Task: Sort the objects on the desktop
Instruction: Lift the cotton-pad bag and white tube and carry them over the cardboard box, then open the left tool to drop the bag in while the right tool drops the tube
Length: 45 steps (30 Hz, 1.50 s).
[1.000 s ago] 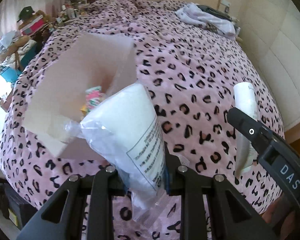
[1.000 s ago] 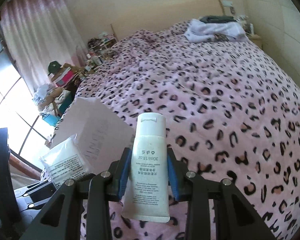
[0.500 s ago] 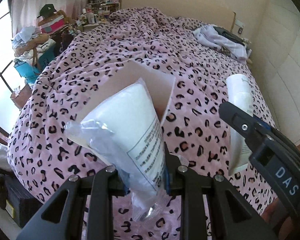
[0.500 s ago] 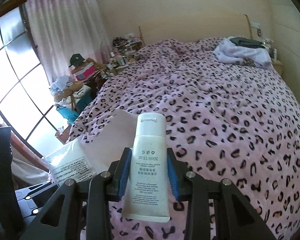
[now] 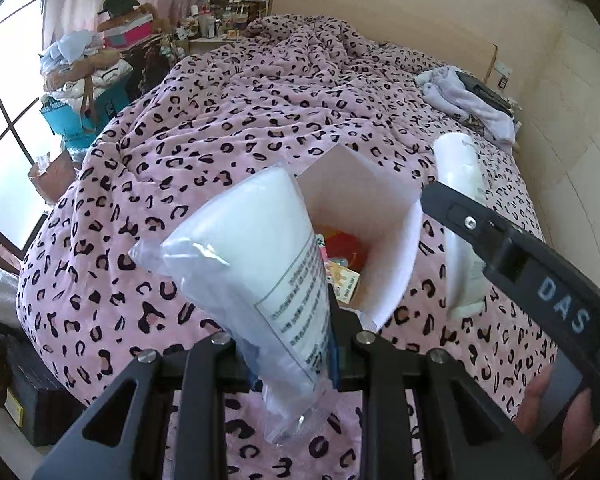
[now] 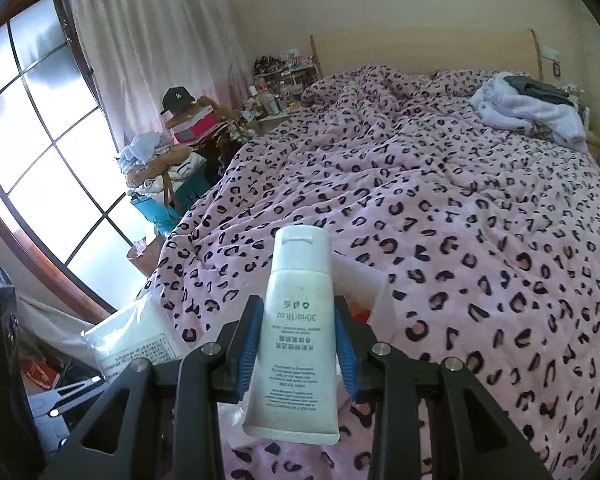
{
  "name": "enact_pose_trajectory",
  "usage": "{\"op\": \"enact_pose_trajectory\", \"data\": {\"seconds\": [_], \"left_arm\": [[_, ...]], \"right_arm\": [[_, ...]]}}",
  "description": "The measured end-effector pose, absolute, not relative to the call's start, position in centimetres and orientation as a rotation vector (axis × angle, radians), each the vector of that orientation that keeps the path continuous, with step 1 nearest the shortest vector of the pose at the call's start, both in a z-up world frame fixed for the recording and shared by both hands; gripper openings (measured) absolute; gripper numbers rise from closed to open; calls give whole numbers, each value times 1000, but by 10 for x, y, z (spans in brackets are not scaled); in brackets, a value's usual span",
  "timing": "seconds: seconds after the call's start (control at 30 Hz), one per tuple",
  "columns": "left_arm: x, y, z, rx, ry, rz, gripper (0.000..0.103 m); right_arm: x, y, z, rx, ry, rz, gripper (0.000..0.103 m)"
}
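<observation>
Pink leopard-print bedspread [image 6: 460,200] fills the curtained [image 6: 148,40] bedroom.

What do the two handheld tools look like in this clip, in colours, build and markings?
Both are matte black, with angular open-frame fingers joined by silver screws. The right tool has ribbed blue pads inside its fingers. In the left wrist view its side bears white "DAS" lettering. The left tool has the same build. No sleeves or cables show.
</observation>
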State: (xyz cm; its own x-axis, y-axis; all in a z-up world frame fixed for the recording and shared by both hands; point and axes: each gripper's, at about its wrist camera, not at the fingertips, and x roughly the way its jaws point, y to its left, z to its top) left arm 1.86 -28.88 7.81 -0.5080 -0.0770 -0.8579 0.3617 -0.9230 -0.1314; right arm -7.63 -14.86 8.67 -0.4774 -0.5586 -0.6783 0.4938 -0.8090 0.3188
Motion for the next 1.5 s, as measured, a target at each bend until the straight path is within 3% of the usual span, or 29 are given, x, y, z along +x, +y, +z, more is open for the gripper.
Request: {"op": "enact_pose_trajectory", "data": {"seconds": [0.77, 1.5], "left_arm": [[-29, -295, 9, 1552, 539, -2478, 26], [-35, -310, -10, 1581, 625, -2455, 26]], "right_arm": [[-120, -191, 21, 1267, -5, -2204, 35], [-116, -223, 16, 1288, 214, -2152, 35]]}}
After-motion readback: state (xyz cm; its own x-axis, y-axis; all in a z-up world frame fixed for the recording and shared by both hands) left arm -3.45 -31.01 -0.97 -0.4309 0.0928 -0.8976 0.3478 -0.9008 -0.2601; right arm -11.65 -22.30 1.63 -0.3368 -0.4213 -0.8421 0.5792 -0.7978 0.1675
